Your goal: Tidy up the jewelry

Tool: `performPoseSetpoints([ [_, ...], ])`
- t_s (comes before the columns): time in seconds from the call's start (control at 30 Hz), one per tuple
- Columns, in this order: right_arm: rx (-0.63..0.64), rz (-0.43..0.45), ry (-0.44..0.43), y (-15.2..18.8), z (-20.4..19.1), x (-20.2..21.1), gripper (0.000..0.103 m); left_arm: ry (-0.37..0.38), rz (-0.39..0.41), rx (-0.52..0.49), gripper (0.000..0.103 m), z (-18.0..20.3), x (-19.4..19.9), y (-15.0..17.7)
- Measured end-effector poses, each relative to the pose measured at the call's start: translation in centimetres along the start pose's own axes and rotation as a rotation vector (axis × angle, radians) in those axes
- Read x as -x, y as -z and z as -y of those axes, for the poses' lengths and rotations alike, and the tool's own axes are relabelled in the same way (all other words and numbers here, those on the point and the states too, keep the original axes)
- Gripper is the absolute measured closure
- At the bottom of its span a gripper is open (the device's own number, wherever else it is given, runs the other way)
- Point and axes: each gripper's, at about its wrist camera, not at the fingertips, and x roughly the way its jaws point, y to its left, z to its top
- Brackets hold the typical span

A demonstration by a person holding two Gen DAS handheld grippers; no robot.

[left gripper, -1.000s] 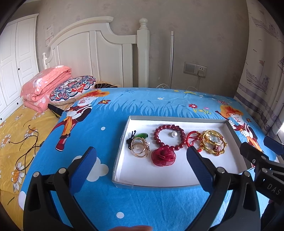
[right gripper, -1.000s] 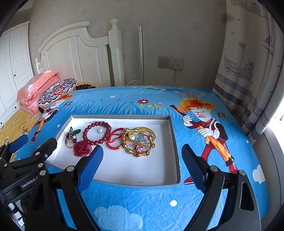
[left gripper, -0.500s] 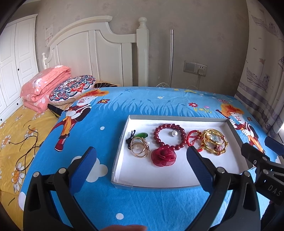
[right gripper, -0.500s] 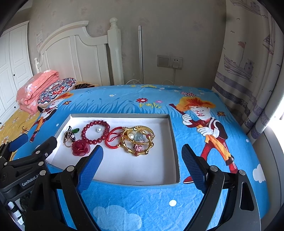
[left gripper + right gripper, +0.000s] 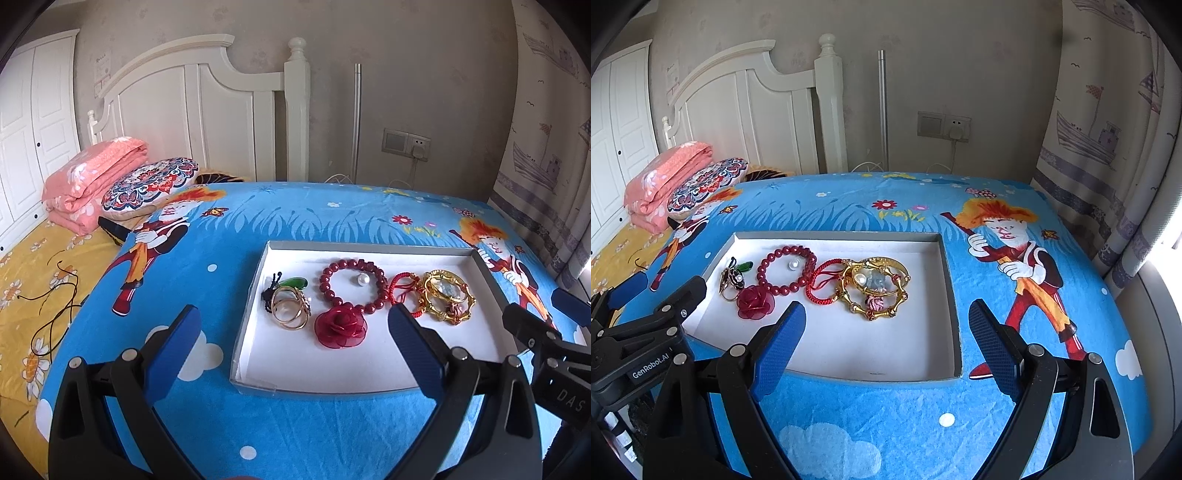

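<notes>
A shallow white tray (image 5: 332, 373) (image 5: 886, 354) lies on a blue cartoon bedspread. In it lie gold rings with a green leaf brooch (image 5: 288, 306) (image 5: 733, 278), a red fabric rose (image 5: 341, 325) (image 5: 754, 301), a dark red bead bracelet (image 5: 352, 284) (image 5: 786, 269) around a pearl (image 5: 362, 280), a red cord bracelet (image 5: 404, 291) (image 5: 823, 284) and gold bangles (image 5: 447, 299) (image 5: 875, 288). My left gripper (image 5: 295, 325) is open and empty above the tray's near left edge. My right gripper (image 5: 886, 321) is open and empty above the tray's near right part.
A white headboard (image 5: 207, 110) stands at the back left. A folded pink quilt (image 5: 92, 181) and a patterned pillow (image 5: 151, 181) lie on a yellow sheet (image 5: 33, 280). A curtain (image 5: 1108, 147) hangs at the right. A wall socket (image 5: 943, 125) sits behind the bed.
Both grippers have drawn back and up slightly from the tray. Both stay open. The jewelry has not moved.
</notes>
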Motion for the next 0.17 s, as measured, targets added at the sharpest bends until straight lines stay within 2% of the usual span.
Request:
performPoseSetpoints([
  [0.1, 0.022, 0.008, 0.018, 0.0, 1.8, 0.3, 0.019, -0.007, -0.001, -0.002, 0.005, -1.3, 0.4, 0.0],
  [0.17, 0.007, -0.005, 0.049, 0.2, 4.7, 0.1, 0.019, -0.01, -0.02, 0.015, 0.005, -3.4, 0.1, 0.0],
])
